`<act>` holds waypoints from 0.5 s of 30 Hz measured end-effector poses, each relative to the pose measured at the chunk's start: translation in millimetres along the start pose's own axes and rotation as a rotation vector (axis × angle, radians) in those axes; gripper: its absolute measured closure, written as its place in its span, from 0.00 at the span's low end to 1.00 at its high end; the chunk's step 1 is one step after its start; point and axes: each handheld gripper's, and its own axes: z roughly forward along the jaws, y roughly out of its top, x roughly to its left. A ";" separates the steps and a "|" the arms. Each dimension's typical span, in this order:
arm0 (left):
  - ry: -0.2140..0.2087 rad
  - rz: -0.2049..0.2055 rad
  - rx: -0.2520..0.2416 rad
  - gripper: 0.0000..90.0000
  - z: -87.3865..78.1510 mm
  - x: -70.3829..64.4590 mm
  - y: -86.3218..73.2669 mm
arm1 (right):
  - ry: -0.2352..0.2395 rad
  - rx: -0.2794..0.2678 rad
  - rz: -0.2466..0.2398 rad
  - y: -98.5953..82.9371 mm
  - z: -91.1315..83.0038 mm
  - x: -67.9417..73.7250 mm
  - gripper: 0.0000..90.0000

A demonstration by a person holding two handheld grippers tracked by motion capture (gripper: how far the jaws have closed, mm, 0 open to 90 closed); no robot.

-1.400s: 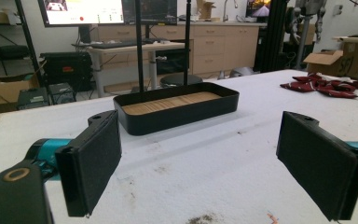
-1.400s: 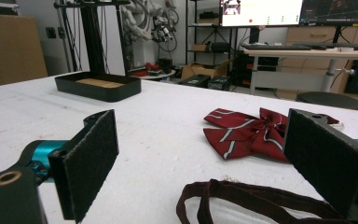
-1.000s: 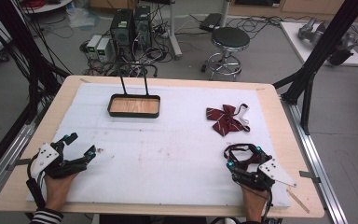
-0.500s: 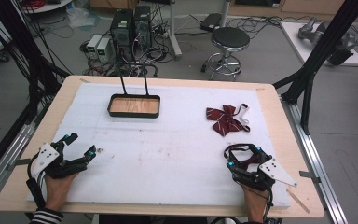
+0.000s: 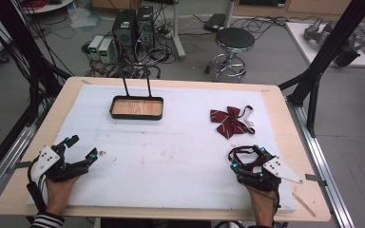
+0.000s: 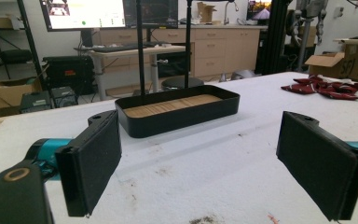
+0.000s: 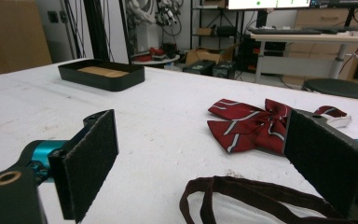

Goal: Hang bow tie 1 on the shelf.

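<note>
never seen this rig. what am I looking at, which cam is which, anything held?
No robot here: a person holds a two-jaw gripper in each hand, resting on a white-covered table. The high view looks down from above the person's side; it shows the left gripper and the right gripper. The other two views come from cameras riding on each gripper, looking out between its own black jaws. On the table lie a black tray with a wooden floor and two upright rods, a red striped bow tie, and a dark strap loop just ahead of the right gripper. Both grippers are open and hold nothing.
</note>
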 end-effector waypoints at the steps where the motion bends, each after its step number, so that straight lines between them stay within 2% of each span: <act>1: 0.000 0.000 -0.001 0.16 0.2 -0.2 -0.1 | 0.000 0.000 0.000 0.0 0.0 0.0 0.11; 5: 0.000 -0.004 0.002 0.16 0.3 0.0 0.0 | 0.005 0.000 0.031 15.9 -2.2 -2.8 0.11; 8: 0.001 -0.002 0.002 0.16 0.5 0.0 0.0 | 0.010 0.000 0.035 24.0 -1.8 -5.4 0.11; 10: 0.001 -0.003 0.003 0.16 0.5 0.1 0.1 | 0.012 0.023 0.038 37.5 -0.8 -9.8 0.11; 12: 0.001 -0.003 0.004 0.16 0.6 0.1 0.1 | 0.012 0.031 0.036 42.1 0.0 -11.9 0.11; 13: 0.001 -0.002 0.004 0.16 0.6 0.0 0.1 | 0.013 0.052 0.034 51.6 1.9 -15.4 0.11; 15: 0.001 -0.002 0.004 0.16 0.6 -0.1 0.1 | 0.011 0.064 0.031 56.1 3.2 -17.0 0.11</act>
